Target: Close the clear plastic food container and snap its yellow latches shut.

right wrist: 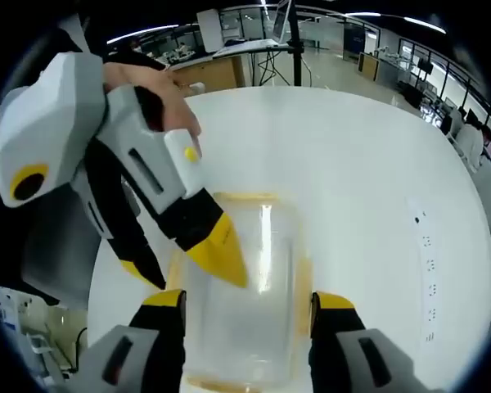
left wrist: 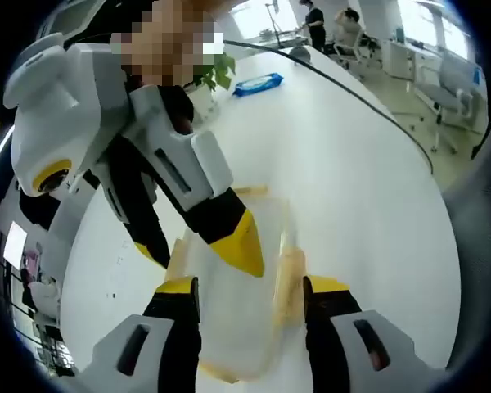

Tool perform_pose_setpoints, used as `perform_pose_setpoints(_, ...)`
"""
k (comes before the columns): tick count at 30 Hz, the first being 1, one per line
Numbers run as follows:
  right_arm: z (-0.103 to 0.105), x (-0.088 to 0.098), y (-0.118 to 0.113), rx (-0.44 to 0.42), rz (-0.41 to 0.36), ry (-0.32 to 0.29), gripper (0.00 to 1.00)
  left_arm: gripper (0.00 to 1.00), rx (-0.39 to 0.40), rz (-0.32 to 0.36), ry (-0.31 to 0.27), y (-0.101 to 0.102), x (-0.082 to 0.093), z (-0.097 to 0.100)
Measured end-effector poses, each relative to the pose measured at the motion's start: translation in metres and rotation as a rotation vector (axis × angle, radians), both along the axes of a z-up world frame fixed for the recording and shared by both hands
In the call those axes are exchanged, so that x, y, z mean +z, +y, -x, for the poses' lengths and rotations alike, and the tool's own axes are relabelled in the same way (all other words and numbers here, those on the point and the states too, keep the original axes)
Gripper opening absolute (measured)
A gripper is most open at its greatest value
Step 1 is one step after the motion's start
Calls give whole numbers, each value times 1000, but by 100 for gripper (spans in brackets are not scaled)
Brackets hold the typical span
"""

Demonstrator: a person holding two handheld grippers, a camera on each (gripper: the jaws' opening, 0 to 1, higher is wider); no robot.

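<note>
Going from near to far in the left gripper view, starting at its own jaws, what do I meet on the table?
Left gripper with its jaws either side of the clear plastic food container → yellow tip of the right gripper over the lid → green plant → blue packet → people at desks.

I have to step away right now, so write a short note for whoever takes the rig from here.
Left tool: open, jaws straddling the clear container on the white table.
Right tool: open, jaws on either side of the same container from the opposite end; its yellow tip rests on the lid.
Done: lid appears to sit on the container.
Unclear: whether any yellow latch is snapped; the plastic is too blurred to tell.
Left: press each latch down, then check all sides.
</note>
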State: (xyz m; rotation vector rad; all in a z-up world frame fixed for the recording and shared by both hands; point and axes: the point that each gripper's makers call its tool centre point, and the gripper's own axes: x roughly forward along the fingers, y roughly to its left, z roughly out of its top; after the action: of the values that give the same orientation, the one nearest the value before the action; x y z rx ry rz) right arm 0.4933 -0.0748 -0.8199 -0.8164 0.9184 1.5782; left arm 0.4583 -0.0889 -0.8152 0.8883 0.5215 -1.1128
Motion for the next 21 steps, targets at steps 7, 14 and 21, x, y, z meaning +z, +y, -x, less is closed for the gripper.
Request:
perform_pose_setpoints(7,3,-4,1,-22,22,66,61,39,-48,-14,-15,2,-3,2)
perform_pose_setpoints(14,5,-5,2,-9,69,97,60,36,-40,-37,-34,0,-5,0)
perform_pose_setpoints(21,6,-10,1,-3,100,117,59,36,-41,-44,-54,2,-7,-4)
